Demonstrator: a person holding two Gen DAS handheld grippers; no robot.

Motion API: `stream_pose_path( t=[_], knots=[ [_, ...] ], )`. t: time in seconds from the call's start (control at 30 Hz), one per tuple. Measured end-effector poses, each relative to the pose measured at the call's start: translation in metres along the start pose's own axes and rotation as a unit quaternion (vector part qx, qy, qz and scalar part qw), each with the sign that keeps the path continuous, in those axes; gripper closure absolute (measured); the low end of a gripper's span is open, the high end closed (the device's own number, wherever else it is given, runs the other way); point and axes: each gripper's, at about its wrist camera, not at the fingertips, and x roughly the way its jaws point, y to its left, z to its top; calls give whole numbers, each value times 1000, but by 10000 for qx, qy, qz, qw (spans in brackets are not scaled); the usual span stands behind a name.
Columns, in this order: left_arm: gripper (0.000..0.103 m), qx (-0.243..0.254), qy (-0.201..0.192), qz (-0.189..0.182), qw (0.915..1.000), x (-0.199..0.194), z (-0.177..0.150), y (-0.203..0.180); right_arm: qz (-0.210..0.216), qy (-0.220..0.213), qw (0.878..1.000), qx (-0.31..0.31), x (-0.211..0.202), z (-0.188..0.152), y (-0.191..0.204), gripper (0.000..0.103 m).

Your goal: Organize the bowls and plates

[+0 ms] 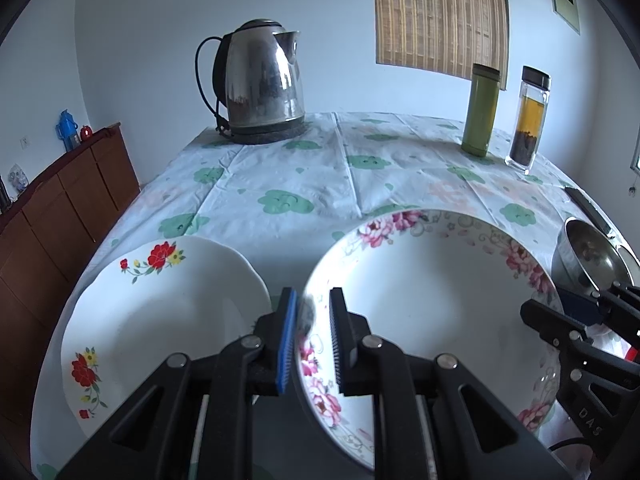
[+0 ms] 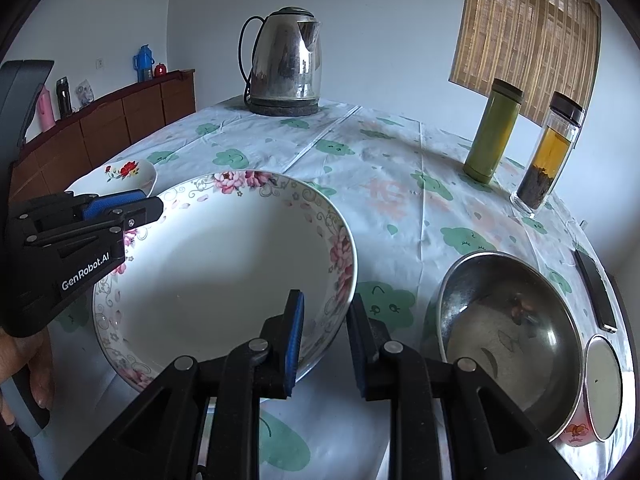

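A deep white plate with pink flowers point(image 1: 432, 304) point(image 2: 224, 276) sits tilted, lifted at its left rim. My left gripper point(image 1: 313, 340) is shut on that rim; it also shows in the right wrist view point(image 2: 154, 206). A white plate with red flowers point(image 1: 160, 312) point(image 2: 128, 174) lies on the table to the left. My right gripper point(image 2: 326, 344) is open, its jaws either side of the pink plate's right rim without closing; it also shows in the left wrist view point(image 1: 560, 312). A steel bowl point(image 2: 508, 336) point(image 1: 588, 256) sits to the right, over a flowered dish point(image 2: 576, 430).
A steel kettle point(image 1: 260, 84) point(image 2: 286, 64) stands at the table's far side. A green flask point(image 1: 480, 110) point(image 2: 494, 130) and a glass tea bottle point(image 1: 528, 118) point(image 2: 550, 152) stand far right. A dark phone point(image 2: 596, 292) and a small steel lid point(image 2: 604, 388) lie at the right edge.
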Motion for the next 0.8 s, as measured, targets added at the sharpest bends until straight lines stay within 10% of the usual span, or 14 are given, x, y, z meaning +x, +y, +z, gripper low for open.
stream_pose_path(
  t=[0.8],
  knots=[
    [89,-40,16,8,10000,-1,-1,0,-177,-50,9997,-172,0,-2,5,78]
  ],
)
